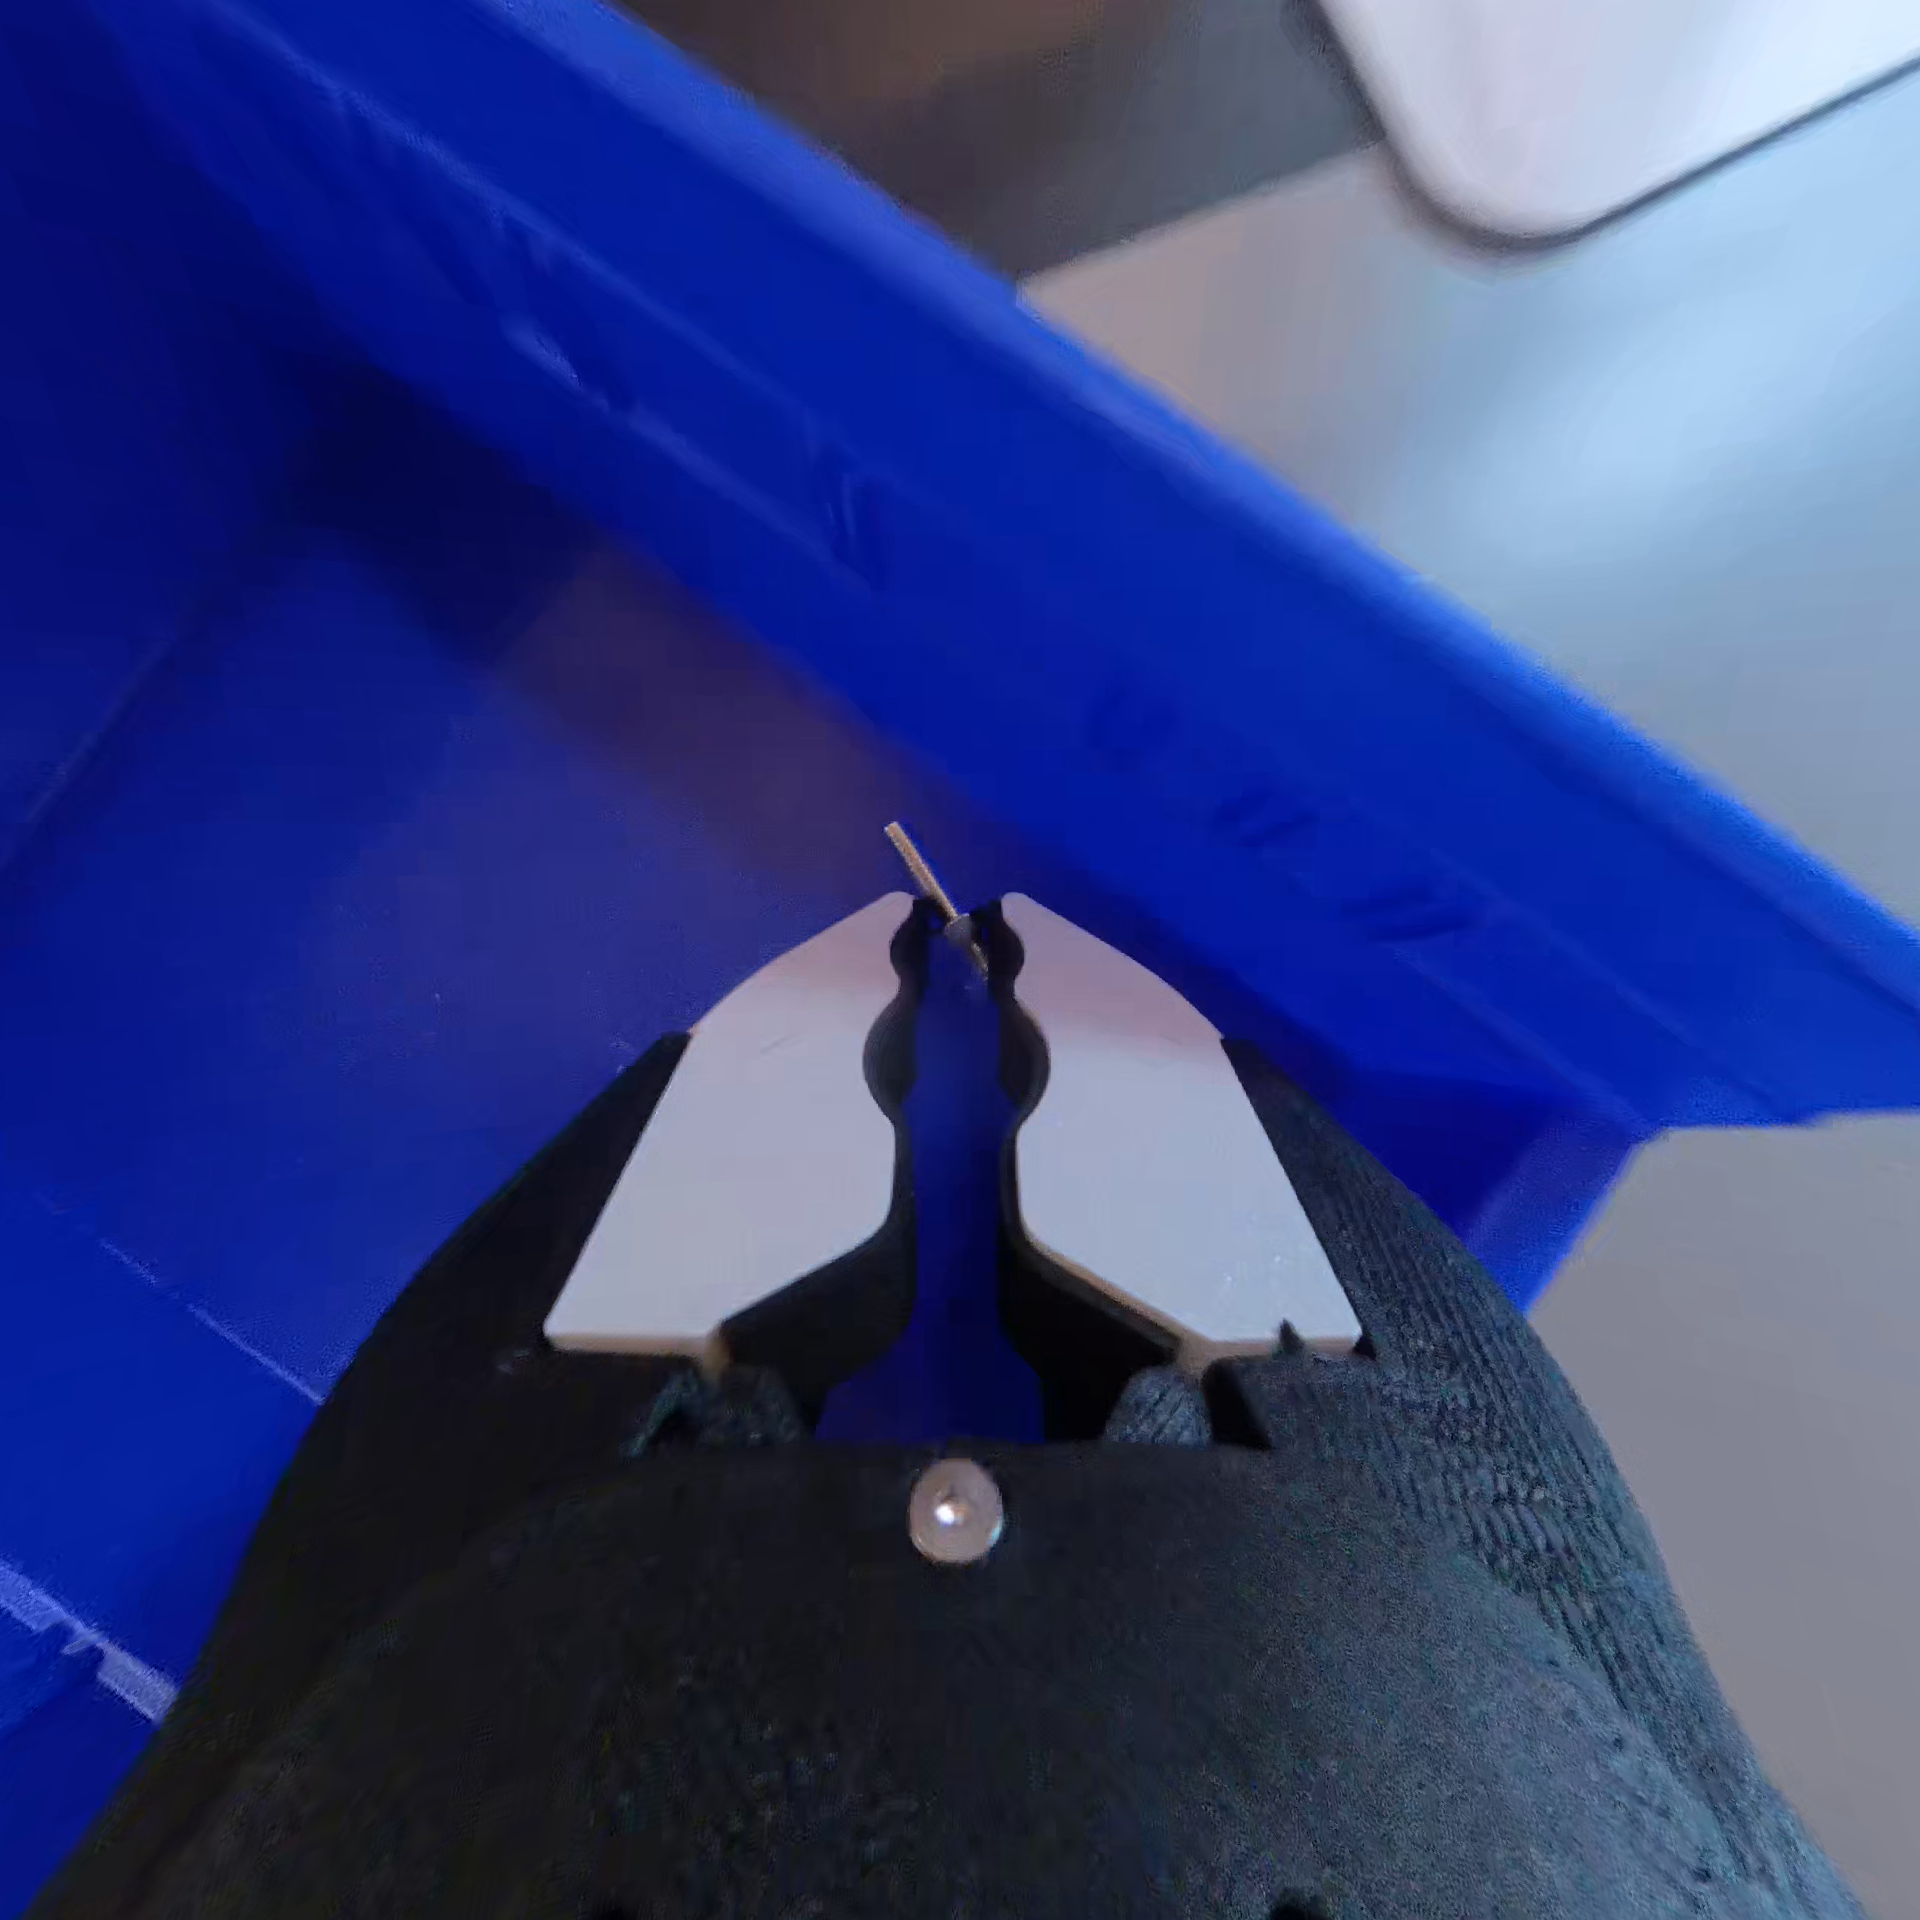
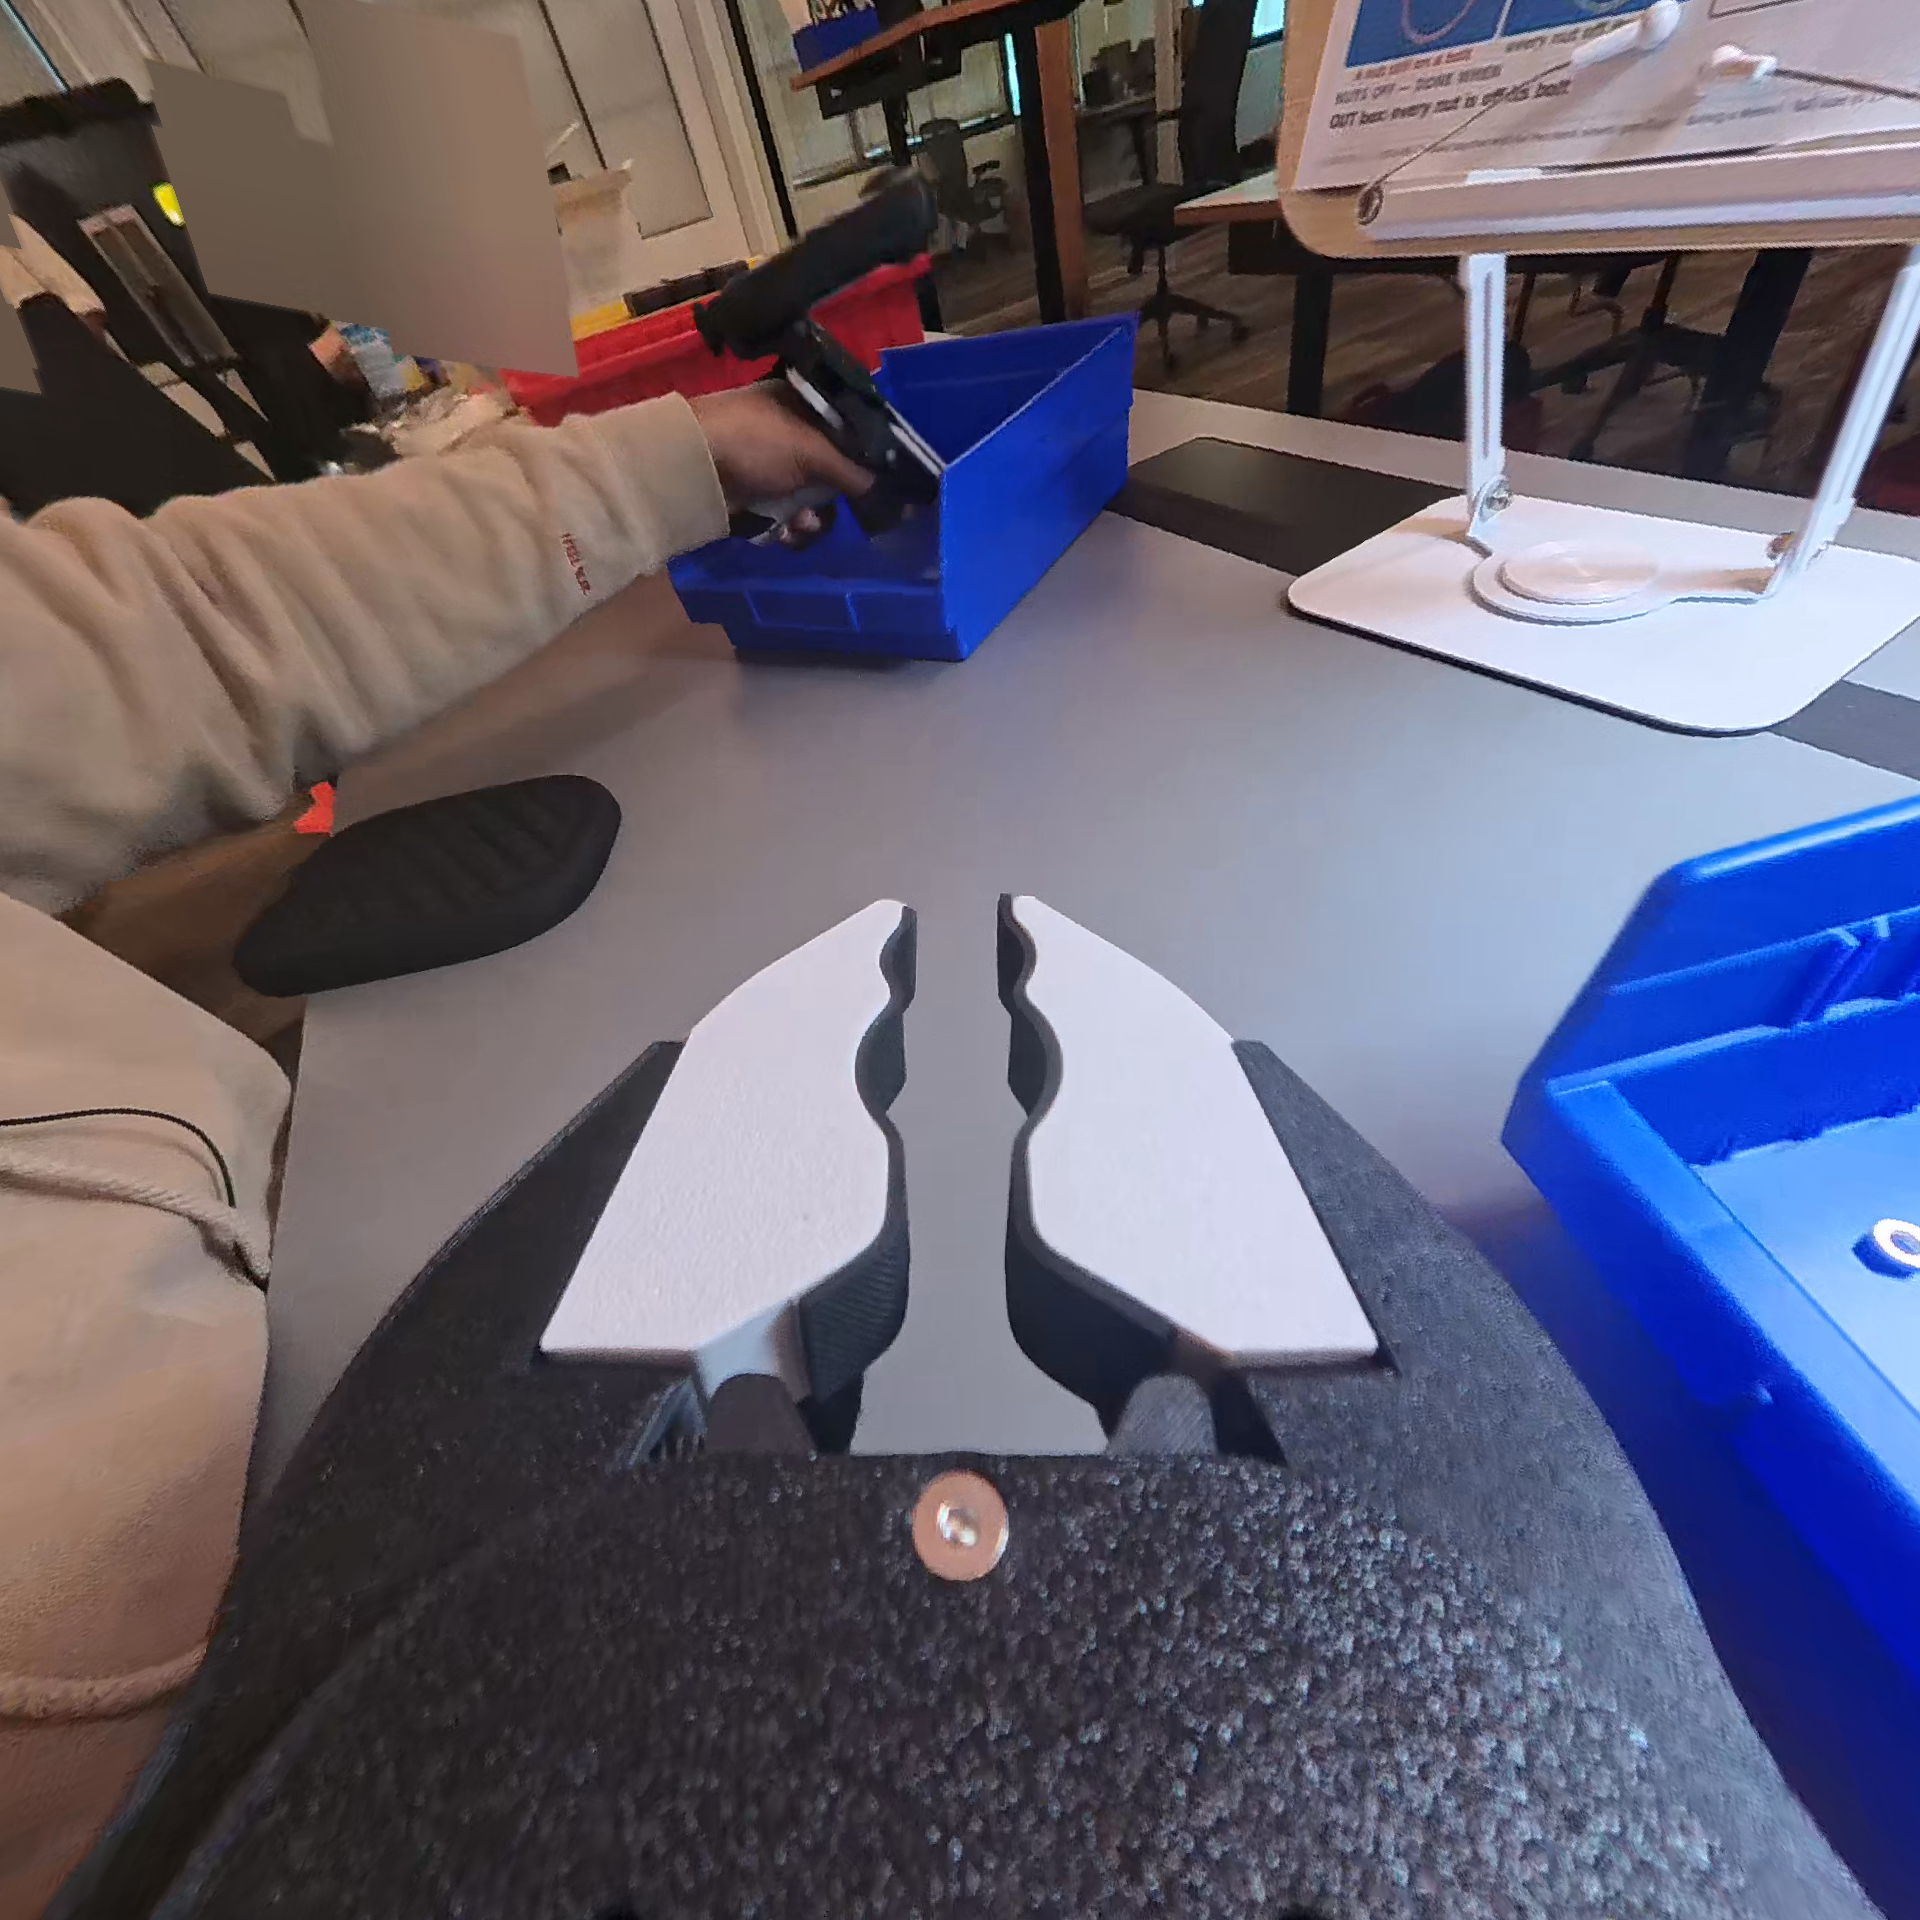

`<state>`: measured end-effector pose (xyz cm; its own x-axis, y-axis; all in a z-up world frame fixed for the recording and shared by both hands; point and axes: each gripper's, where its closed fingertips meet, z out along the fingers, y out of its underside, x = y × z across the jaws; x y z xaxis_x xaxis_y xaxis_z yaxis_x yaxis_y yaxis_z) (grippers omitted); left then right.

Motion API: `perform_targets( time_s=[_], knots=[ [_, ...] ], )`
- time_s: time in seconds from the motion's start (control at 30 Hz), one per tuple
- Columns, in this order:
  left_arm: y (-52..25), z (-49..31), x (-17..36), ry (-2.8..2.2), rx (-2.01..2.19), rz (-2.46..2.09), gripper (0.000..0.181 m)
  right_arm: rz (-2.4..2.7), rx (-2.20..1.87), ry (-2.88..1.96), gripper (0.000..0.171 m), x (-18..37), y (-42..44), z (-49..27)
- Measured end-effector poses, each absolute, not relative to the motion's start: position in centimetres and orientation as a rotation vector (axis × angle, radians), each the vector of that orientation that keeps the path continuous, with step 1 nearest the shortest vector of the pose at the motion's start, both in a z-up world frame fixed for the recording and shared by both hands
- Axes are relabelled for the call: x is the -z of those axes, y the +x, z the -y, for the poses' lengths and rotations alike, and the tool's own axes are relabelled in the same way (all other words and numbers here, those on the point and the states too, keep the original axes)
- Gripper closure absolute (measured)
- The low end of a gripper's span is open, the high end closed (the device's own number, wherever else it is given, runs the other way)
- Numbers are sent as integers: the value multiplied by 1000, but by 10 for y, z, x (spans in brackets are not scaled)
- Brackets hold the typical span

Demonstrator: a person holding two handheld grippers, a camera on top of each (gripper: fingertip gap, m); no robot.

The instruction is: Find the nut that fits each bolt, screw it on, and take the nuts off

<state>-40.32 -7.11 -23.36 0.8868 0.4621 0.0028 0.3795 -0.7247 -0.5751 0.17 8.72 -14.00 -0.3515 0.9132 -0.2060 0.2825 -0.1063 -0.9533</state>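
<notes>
In the left wrist view my left gripper (image 1: 958, 914) is inside a blue bin (image 1: 644, 436). Its tips are shut on a thin small metal bolt (image 1: 912, 869) whose shank sticks up and to the left past the fingertips. In the right wrist view the same left gripper (image 2: 883, 457) shows far off, reaching into that blue bin (image 2: 1029, 457) with a hand on its grip. My right gripper (image 2: 954, 909) hangs over the grey table (image 2: 1195, 831) with its jaws a little apart and nothing between them. A second blue bin (image 2: 1683, 1143) at the right holds a silver nut (image 2: 1897, 1243).
A white stand (image 2: 1579, 623) carrying a printed sheet is at the back right. A black oval pad (image 2: 426, 883) lies at the left table edge. A beige sleeve (image 2: 343, 613) crosses the left side. A red bin (image 2: 675, 343) sits behind the far blue bin. One gripper's finger ends stand about 45 cm off the other's.
</notes>
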Motion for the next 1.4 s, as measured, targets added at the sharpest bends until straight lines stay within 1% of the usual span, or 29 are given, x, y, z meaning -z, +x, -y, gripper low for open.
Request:
perform_targets(
  time_s=[0.03,0.1,0.2,0.33,0.4,0.47,0.63,0.87,1.03,1.23,1.3,1.4],
  knots=[
    [-398,66,220,-2385,-181,557,169,1634,-1477,-1310,156,141,1,-84],
    [-385,61,190,-2225,-207,484,169,1661,-1467,-1287,156,143,-1,-77],
    [-336,48,131,-1950,-215,253,170,1684,-1487,-1246,156,141,-8,-62],
    [-218,32,63,-1590,-24,-109,170,1672,-1541,-1179,156,130,-24,-41],
    [-160,27,42,-1442,131,-214,171,1639,-1614,-1155,154,119,-32,-29],
    [-113,22,32,-1345,255,-293,171,1607,-1711,-1137,151,106,-39,-17],
    [-49,16,28,-1200,503,-374,171,1568,-2067,-1030,148,71,-36,14],
    [-23,13,45,-1185,622,-408,171,1580,-2250,-923,151,62,-23,27],
    [-15,12,51,-1187,612,-438,171,1585,-2244,-897,161,65,-23,28],
    [-13,15,58,-1228,654,-470,169,1653,-2028,-800,161,76,-23,28],
    [-16,16,59,-1247,690,-463,158,1678,-1912,-762,161,81,-24,27],
    [-15,16,68,-1310,670,-499,157,1707,-1747,-724,161,91,-27,25]
  ],
)
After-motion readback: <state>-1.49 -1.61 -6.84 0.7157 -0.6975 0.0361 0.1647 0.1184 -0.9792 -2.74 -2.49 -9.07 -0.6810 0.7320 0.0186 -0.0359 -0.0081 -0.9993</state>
